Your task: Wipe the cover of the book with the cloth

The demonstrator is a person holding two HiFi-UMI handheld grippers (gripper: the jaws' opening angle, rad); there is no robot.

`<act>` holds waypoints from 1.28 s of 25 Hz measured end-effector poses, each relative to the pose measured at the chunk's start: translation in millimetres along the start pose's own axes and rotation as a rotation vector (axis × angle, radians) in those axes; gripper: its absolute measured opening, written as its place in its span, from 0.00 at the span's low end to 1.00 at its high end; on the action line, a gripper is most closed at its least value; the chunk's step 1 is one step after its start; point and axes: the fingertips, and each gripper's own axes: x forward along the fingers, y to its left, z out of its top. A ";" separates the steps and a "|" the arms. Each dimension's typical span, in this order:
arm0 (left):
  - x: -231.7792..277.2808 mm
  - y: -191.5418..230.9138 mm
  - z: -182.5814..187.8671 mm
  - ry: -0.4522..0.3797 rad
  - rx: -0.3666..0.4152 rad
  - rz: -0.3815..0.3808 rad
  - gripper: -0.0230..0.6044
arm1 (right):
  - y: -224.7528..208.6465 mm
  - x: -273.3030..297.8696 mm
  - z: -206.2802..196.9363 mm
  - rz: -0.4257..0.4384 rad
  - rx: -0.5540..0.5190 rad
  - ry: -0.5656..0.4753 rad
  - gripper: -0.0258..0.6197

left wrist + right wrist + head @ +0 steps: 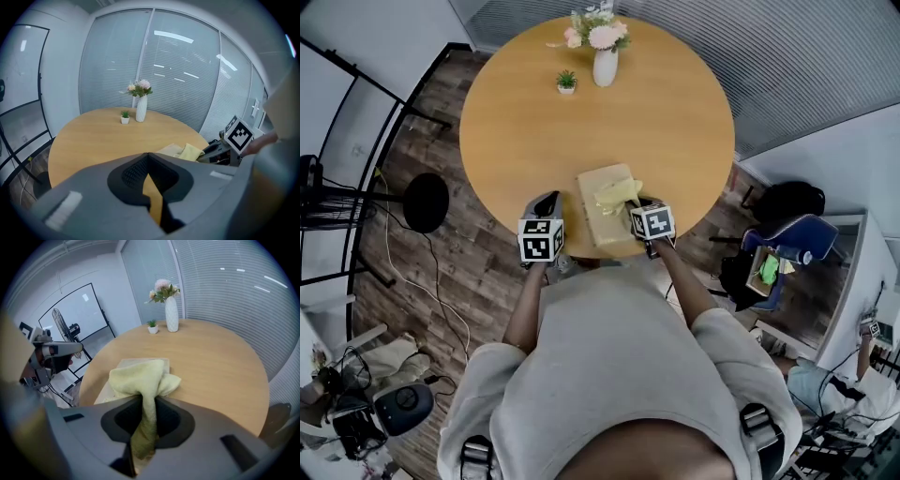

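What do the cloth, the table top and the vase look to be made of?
The cloth: soft yellow-green fabric, perhaps microfibre or terry; it bunches in limp folds. The table top: wood or wood-look laminate, matte, even tan. The vase: likely ceramic, opaque white with a rigid shape.

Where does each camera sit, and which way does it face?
Head view: on the person's head, looking steeply down at table, book, cloth; shows torso, forearms, left gripper, right gripper.
Left gripper view: on that gripper, facing across the table toward the vase; own jaws together, empty.
Right gripper view: on that gripper, also facing the vase; own jaws clamp the cloth.
Shared: both gripper views see the vase and potted plant.
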 end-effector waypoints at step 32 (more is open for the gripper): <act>8.0 -13.2 -2.9 0.026 0.036 -0.054 0.05 | -70.0 -70.3 25.4 -0.180 0.094 -0.162 0.15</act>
